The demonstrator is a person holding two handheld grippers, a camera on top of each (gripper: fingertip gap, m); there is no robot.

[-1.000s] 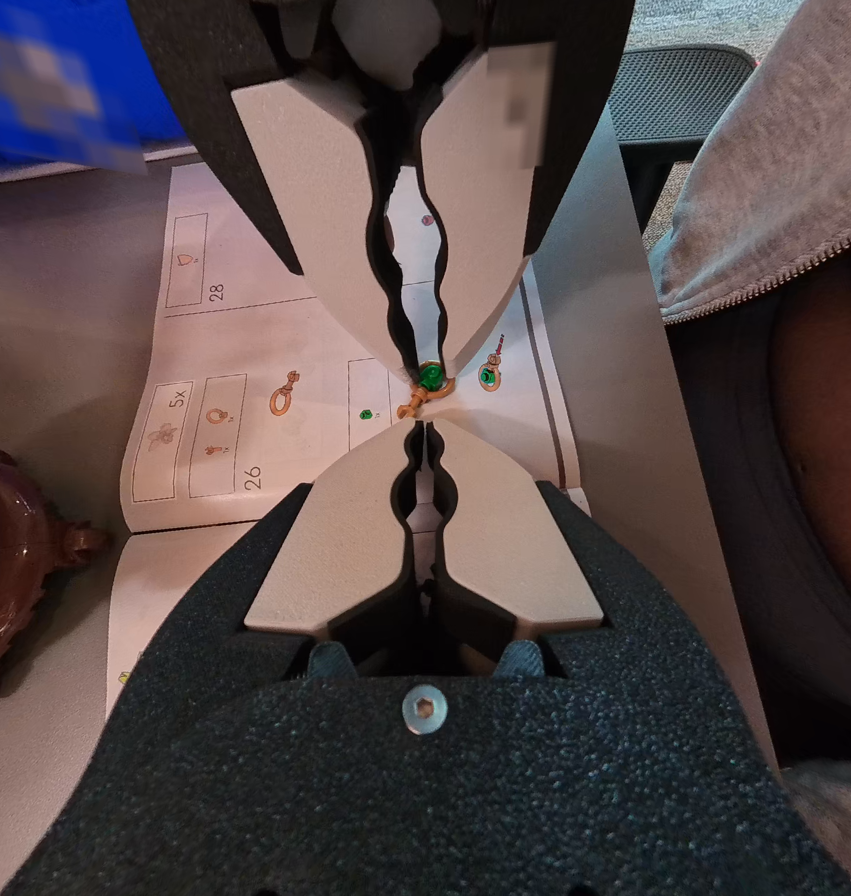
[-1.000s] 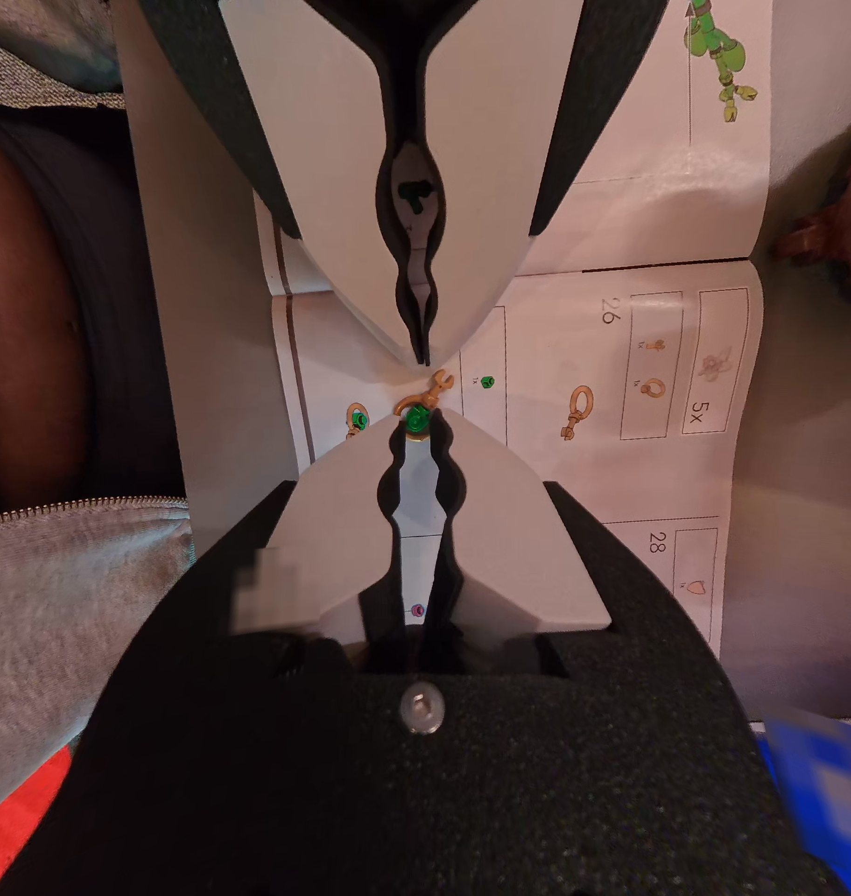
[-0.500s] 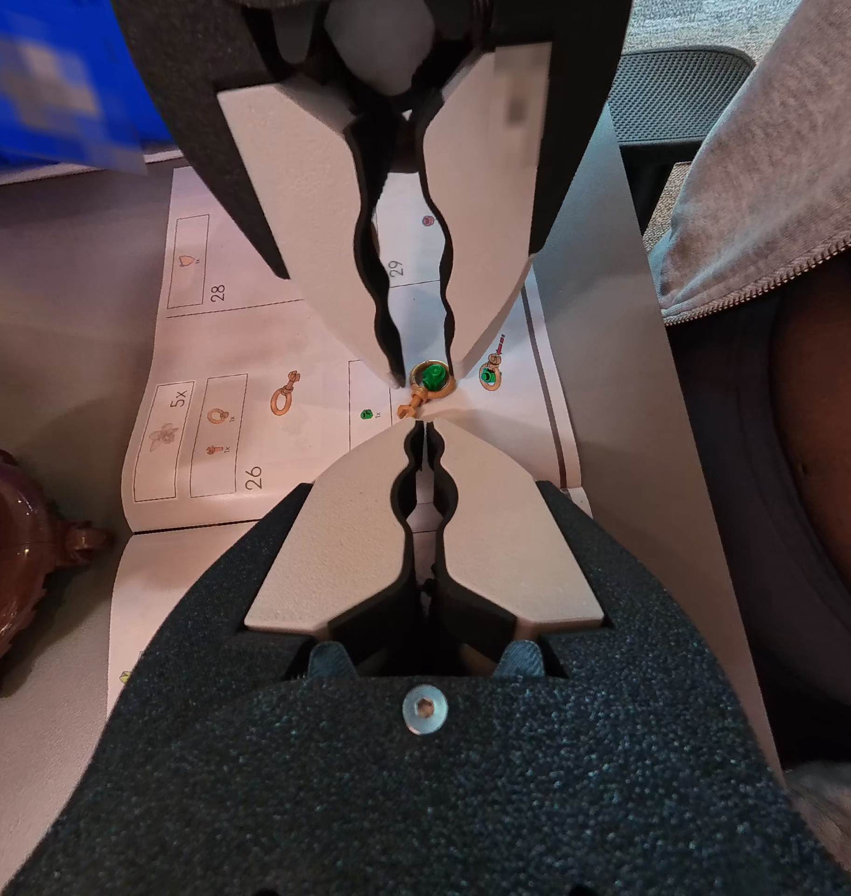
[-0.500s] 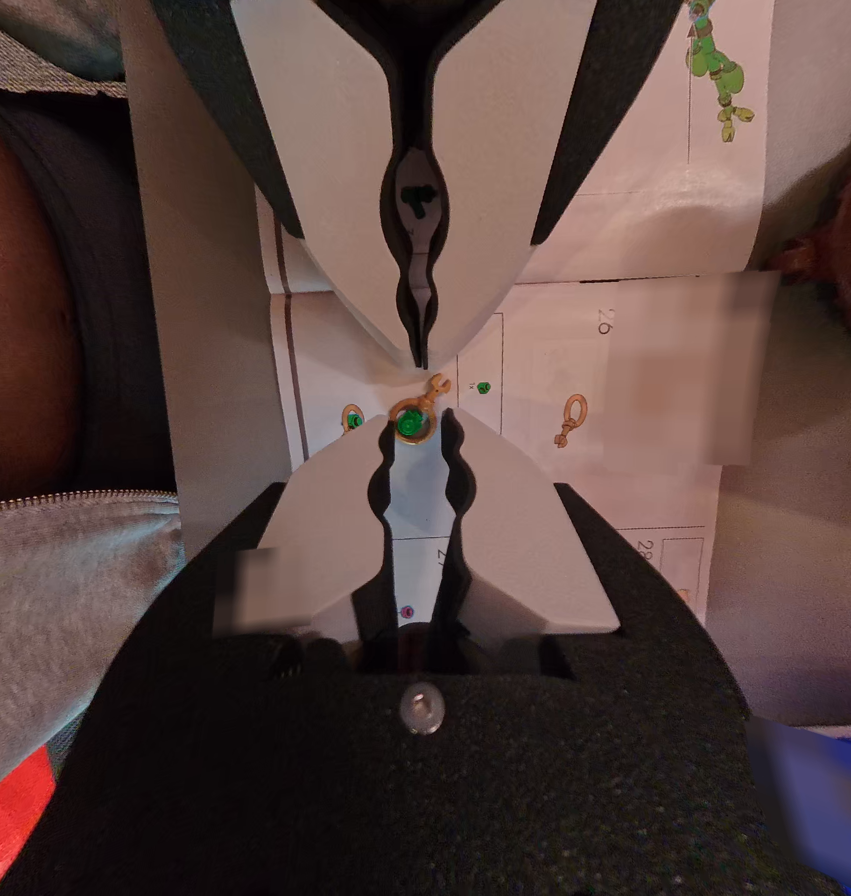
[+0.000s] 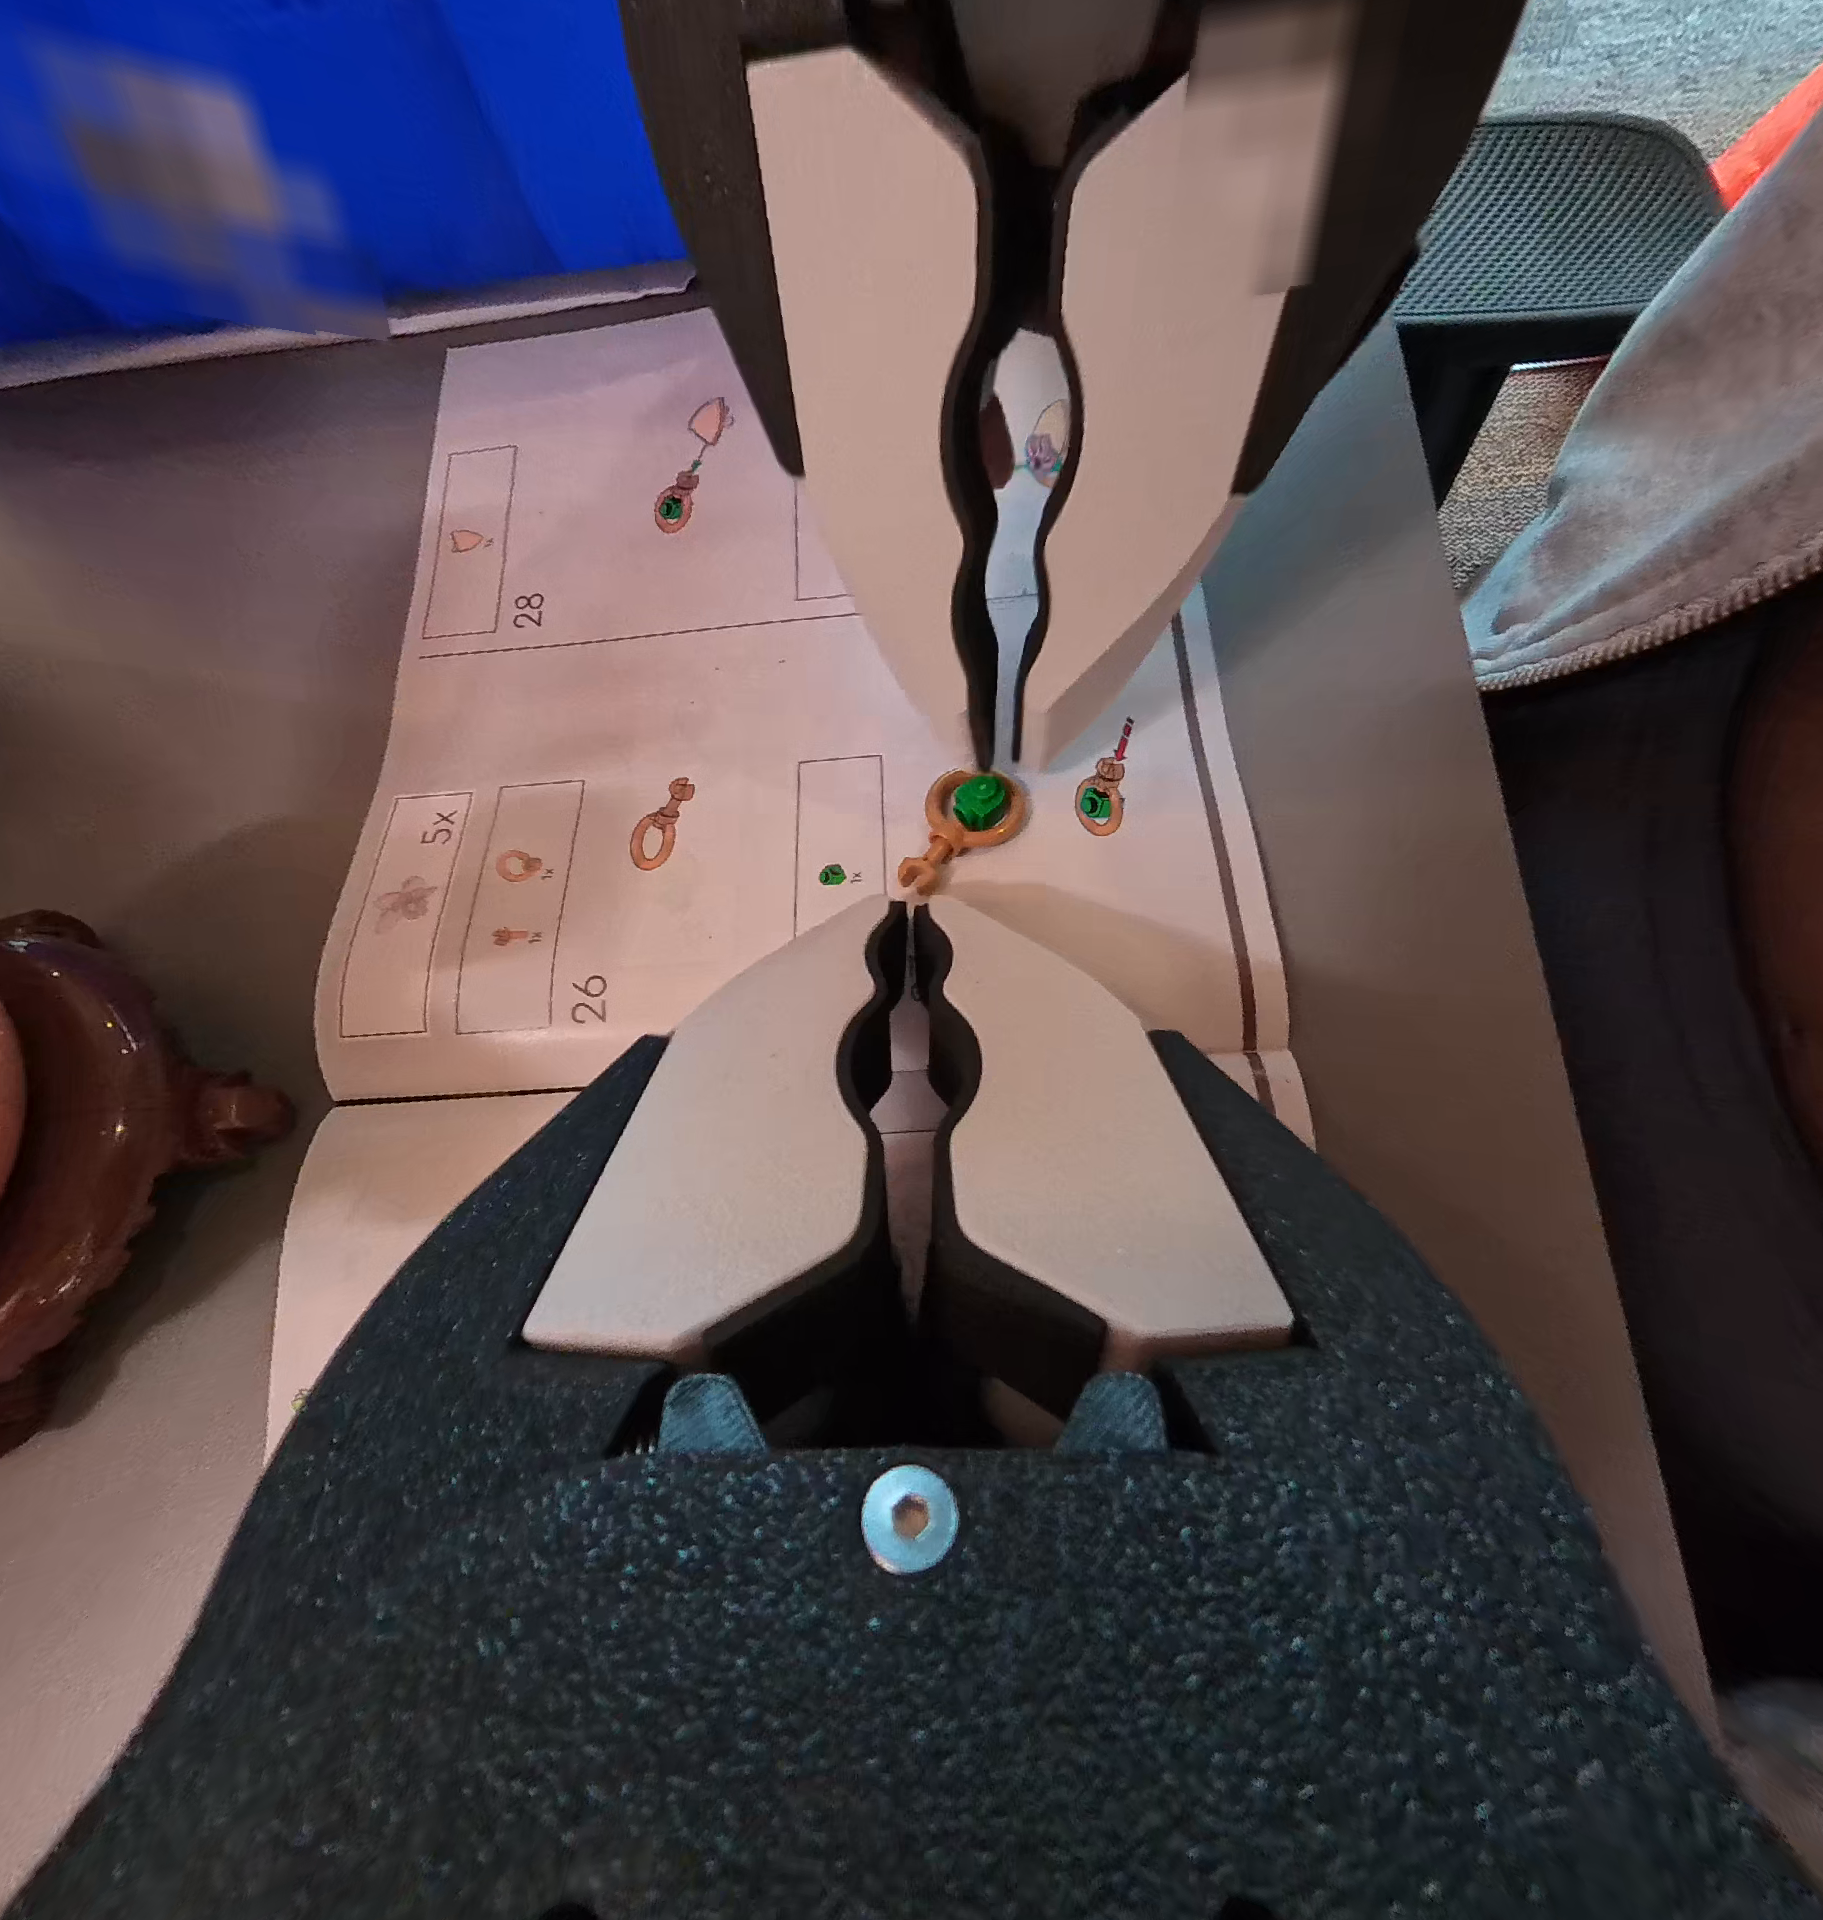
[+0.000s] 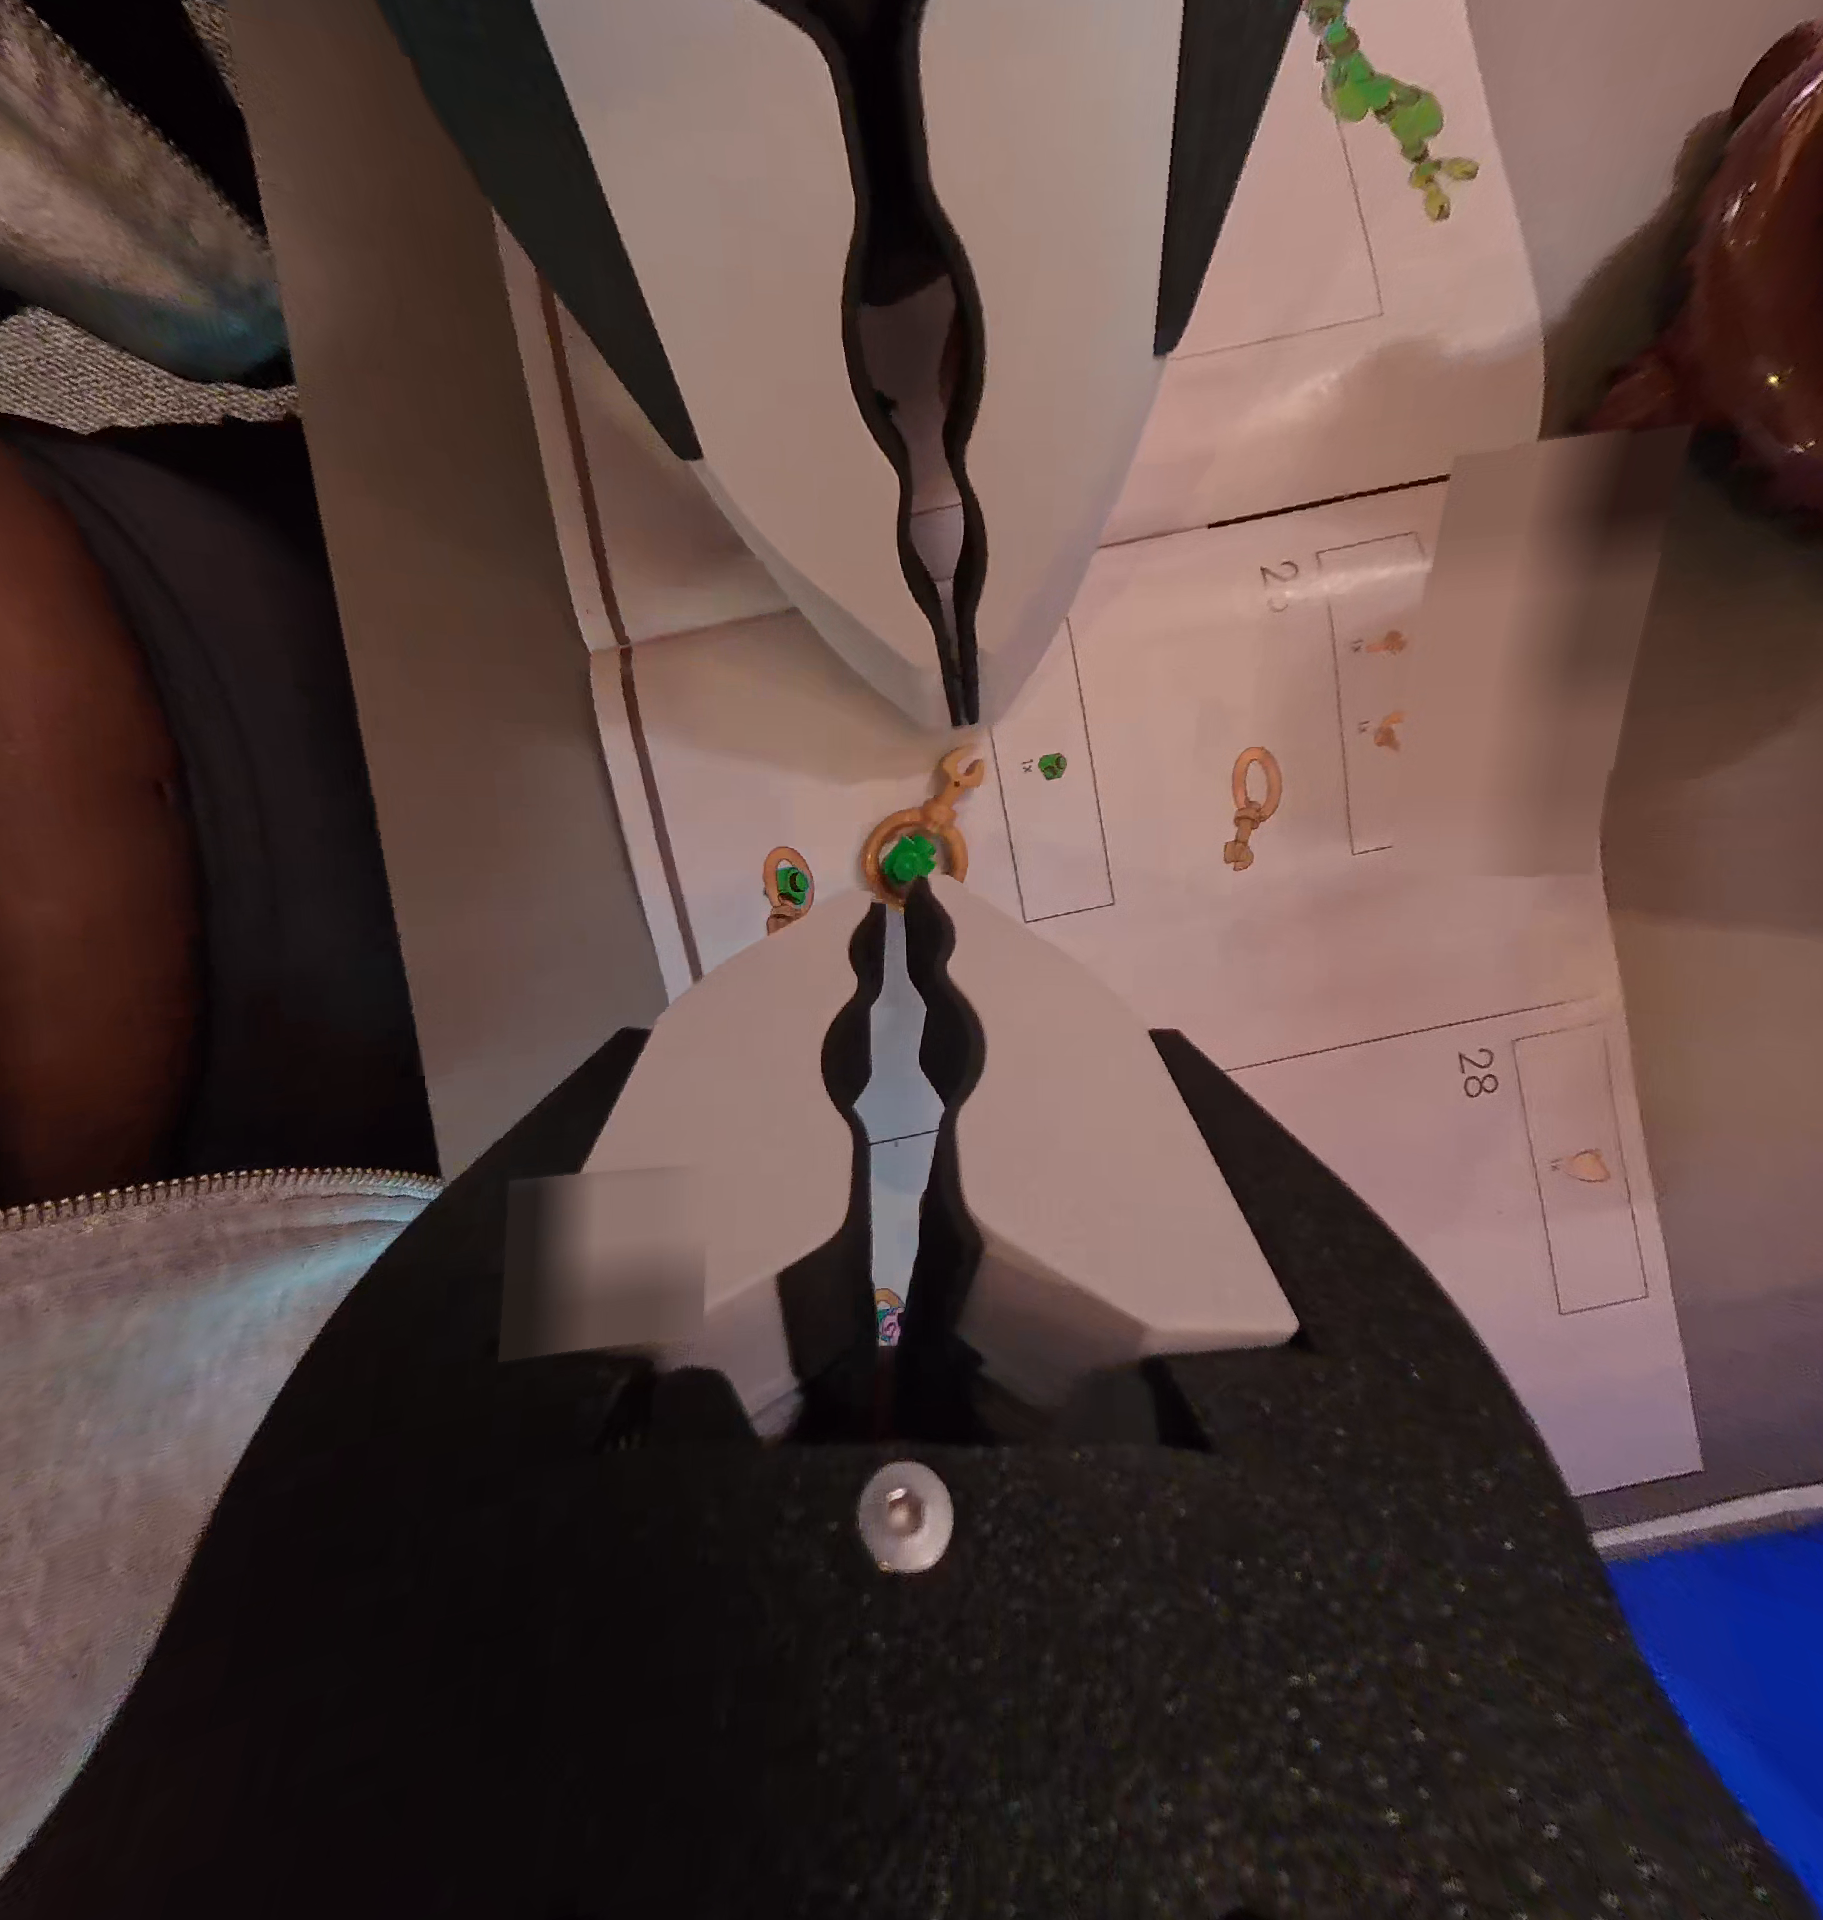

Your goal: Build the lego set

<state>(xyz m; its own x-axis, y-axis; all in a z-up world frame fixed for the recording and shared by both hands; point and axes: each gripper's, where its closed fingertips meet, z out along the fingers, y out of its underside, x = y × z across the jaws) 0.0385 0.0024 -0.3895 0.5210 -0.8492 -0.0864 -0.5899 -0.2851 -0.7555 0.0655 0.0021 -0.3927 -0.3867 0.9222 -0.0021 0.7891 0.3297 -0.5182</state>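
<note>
A small gold ring piece [image 5: 957,831] with a green stud [image 5: 978,805] set in its ring hangs over the open instruction booklet [image 5: 626,707]. My left gripper [image 5: 909,906] is shut on the clip end of the piece's stem. My right gripper [image 5: 1000,753] faces it from the far side with its jaws a narrow gap apart, tips just beside the ring and holding nothing. In the right wrist view the ring [image 6: 912,857] and stud [image 6: 907,862] sit right at my right gripper [image 6: 902,902], and the left gripper [image 6: 957,717] pinches the clip from above.
A glossy brown built piece [image 5: 55,1174] stands left of the booklet, also in the right wrist view [image 6: 1780,260]. A blue box [image 5: 263,156] lies at the table's far side. A person in a grey zipped top [image 5: 1717,416] sits at the table edge [image 5: 1406,935]. Less than 4 cm separates the two grippers' tips.
My right gripper opened off the green stud, drew back a little and narrowed its gap. The stud stays in the ring. My left gripper keeps its hold on the stem.
</note>
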